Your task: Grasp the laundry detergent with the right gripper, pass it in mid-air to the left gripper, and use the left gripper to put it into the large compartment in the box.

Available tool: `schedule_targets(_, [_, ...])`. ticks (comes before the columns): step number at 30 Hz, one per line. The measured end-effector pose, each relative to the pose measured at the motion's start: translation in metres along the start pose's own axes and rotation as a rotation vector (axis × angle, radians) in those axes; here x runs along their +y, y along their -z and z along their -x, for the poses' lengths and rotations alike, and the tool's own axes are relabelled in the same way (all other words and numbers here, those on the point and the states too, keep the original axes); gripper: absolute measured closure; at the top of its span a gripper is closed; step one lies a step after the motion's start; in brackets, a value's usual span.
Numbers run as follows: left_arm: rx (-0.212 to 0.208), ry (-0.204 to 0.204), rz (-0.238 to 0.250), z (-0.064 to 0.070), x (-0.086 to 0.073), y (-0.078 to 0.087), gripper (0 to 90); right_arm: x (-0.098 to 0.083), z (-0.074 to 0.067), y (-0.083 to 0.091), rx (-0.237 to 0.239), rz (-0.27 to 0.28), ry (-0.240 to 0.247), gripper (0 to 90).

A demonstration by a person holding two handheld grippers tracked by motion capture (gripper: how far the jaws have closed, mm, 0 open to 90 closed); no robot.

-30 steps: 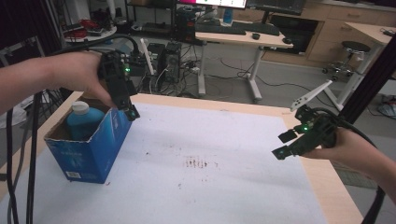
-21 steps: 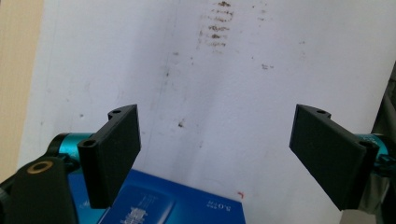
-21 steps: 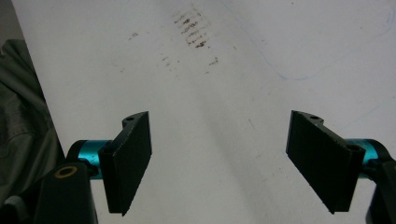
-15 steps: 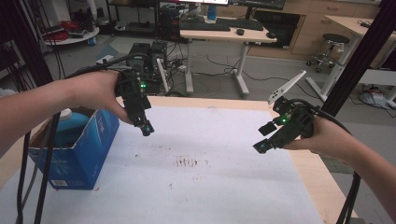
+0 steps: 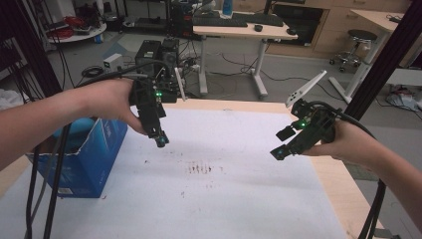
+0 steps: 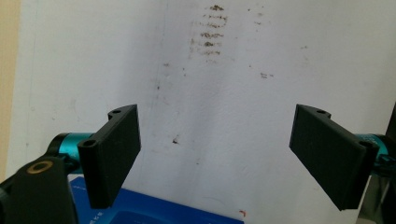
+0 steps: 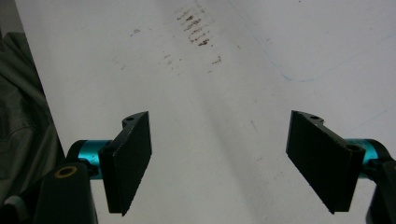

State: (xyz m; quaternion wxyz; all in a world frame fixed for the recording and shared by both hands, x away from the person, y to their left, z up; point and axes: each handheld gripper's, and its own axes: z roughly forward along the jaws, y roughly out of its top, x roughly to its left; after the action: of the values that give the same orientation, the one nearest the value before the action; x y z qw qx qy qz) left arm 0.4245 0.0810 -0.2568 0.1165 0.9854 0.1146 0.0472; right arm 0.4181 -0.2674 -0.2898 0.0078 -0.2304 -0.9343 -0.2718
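- The left gripper [image 6: 215,154], black with teal fittings, has its jaws spread wide with nothing between them; through the gap lies bare white table covering [image 6: 233,102].
- Beyond those jaws sits a patch of small brown smudges [image 6: 211,32] on the covering, and just below them the edge of a blue cardboard box [image 6: 154,212] shows.
- The right gripper [image 7: 218,161] also has its jaws parted wide and empty above the white sheet, the same brown smudges [image 7: 192,29] lying ahead of them.
- From the high view, the left gripper [image 5: 160,139] points down just beside the open blue box [image 5: 87,159], apart from it.
- The right gripper [image 5: 282,144] hangs well apart from the left, across the smudges [image 5: 201,168], near the wooden table edge [image 5: 333,184].
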Motion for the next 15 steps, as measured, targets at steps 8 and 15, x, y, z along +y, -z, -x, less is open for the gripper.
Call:
schedule_targets(8, [0.000, 0.001, -0.003, 0.0011, -0.0023, -0.0028, 16.7, 0.0009, -0.0006, -0.0009, 0.005, 0.000, 0.010, 22.2])
schedule_targets(15, [0.004, -0.001, -0.011, 0.0024, -0.0018, -0.0049, 16.6, -0.0009, -0.0014, 0.0014, -0.002, -0.001, 0.004, 22.2])
